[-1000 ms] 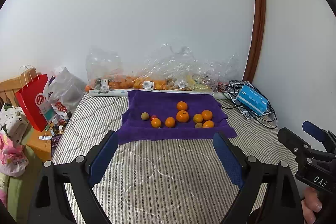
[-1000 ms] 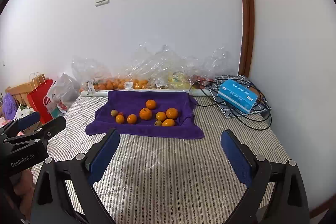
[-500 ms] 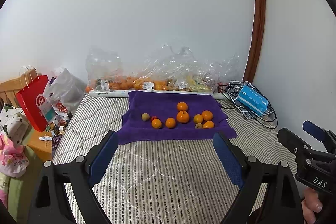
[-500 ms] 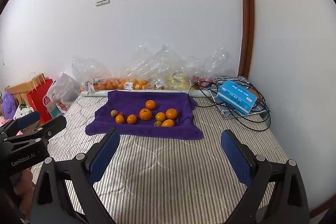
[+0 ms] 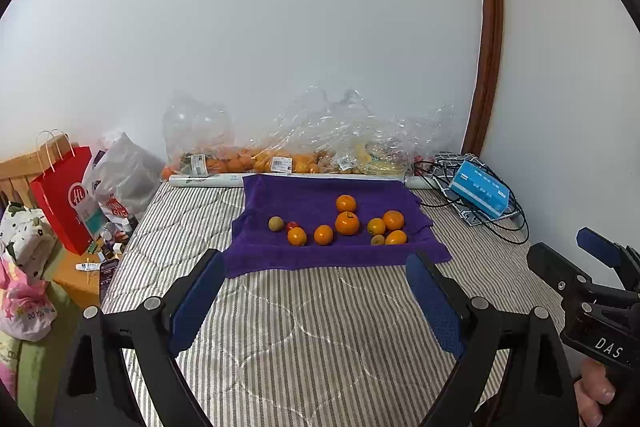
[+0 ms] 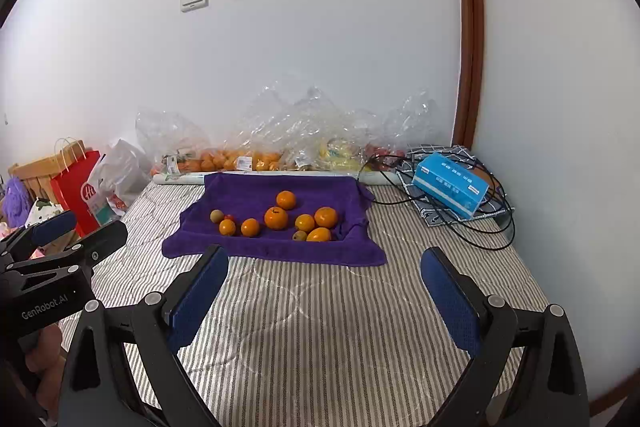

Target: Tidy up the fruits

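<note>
A purple towel [image 5: 304, 199] [image 6: 248, 195] lies on the striped mattress [image 5: 304, 327] near the wall. On it sit several oranges, the biggest one [image 5: 347, 223] [image 6: 276, 218] in the middle, plus a small brownish fruit [image 5: 275, 223] [image 6: 216, 215] at the left and a tiny red one [image 5: 292, 225] beside it. My left gripper [image 5: 316, 303] hovers open over the mattress in front of the towel, with nothing between its blue pads. My right gripper [image 6: 324, 301] is likewise open and empty, short of the towel's front edge.
Clear plastic bags [image 5: 288, 147] of more fruit line the wall behind the towel. A blue box [image 6: 450, 185] on tangled black cables sits at the far right. A red paper bag [image 5: 66, 195] and clutter stand off the mattress's left edge. A wall closes the right side.
</note>
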`<state>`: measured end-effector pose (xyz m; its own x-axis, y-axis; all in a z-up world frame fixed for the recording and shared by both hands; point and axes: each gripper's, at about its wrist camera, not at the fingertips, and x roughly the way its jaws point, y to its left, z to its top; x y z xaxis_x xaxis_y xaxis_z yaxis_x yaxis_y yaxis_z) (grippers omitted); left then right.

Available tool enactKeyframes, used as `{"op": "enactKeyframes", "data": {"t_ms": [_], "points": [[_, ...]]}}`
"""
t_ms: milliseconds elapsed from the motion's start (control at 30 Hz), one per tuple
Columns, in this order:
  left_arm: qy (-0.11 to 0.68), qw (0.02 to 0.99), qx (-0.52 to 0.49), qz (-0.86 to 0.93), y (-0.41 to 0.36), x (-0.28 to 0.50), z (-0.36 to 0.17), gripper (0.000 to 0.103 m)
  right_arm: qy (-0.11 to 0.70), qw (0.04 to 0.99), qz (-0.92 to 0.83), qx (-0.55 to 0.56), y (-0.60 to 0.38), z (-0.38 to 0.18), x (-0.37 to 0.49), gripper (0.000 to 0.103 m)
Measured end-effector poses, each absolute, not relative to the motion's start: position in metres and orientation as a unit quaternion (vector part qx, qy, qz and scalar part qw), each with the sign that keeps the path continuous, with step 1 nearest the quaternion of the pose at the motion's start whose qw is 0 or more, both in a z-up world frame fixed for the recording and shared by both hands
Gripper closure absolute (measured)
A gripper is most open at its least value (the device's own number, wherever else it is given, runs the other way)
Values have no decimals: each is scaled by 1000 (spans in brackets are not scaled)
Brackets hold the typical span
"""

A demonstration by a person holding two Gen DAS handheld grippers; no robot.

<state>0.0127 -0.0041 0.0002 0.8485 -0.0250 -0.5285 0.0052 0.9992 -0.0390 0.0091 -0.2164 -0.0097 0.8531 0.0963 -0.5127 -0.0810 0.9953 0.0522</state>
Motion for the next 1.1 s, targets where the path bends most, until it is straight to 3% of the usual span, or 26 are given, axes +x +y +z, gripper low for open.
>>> {"op": "enactKeyframes", "data": {"t_ms": [1100], "points": [[273,962,-14,-8,-8,11,3,11,269,962,45,12,-216,-10,7,7]]}}
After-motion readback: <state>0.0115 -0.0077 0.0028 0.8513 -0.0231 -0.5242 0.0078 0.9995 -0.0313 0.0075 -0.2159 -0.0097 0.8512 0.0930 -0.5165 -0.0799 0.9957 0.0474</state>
